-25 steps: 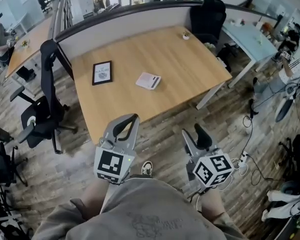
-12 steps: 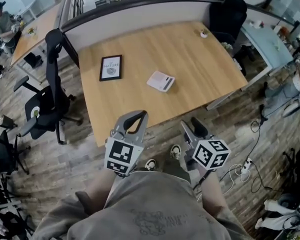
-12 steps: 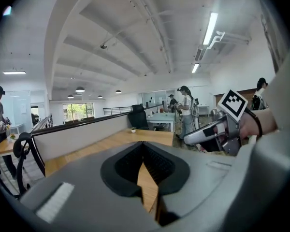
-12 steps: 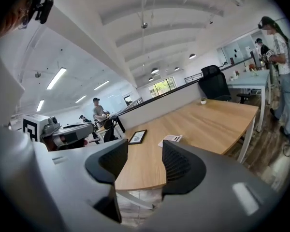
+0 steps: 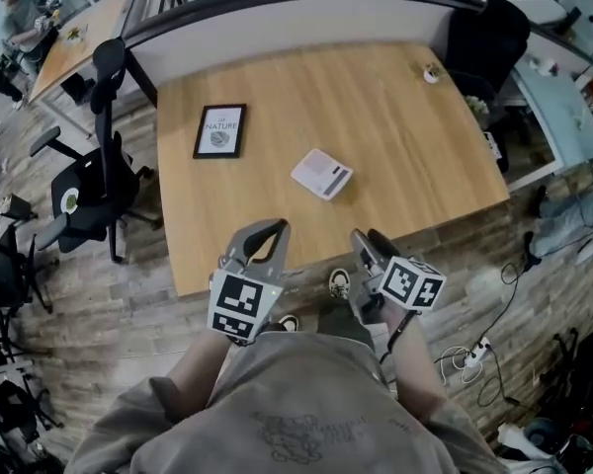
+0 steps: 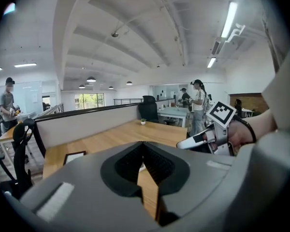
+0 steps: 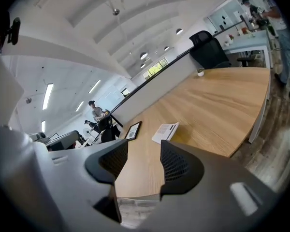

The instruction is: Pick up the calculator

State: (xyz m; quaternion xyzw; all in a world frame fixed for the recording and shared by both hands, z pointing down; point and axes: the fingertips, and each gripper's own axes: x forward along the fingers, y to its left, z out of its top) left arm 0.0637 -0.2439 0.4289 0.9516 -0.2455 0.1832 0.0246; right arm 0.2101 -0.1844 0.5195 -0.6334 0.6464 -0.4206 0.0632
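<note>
In the office, the calculator [image 5: 322,174] lies on a wooden desk [image 5: 376,117]; left tongs [image 5: 275,228] closed, right tongs [image 5: 367,237] parted.

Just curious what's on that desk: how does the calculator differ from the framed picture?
The calculator is pale grey-white; the framed picture has a black border. The calculator lies skewed near the middle of the table; the framed picture lies straighter, toward its left edge. Both lie flat on the wood, untouched.
</note>
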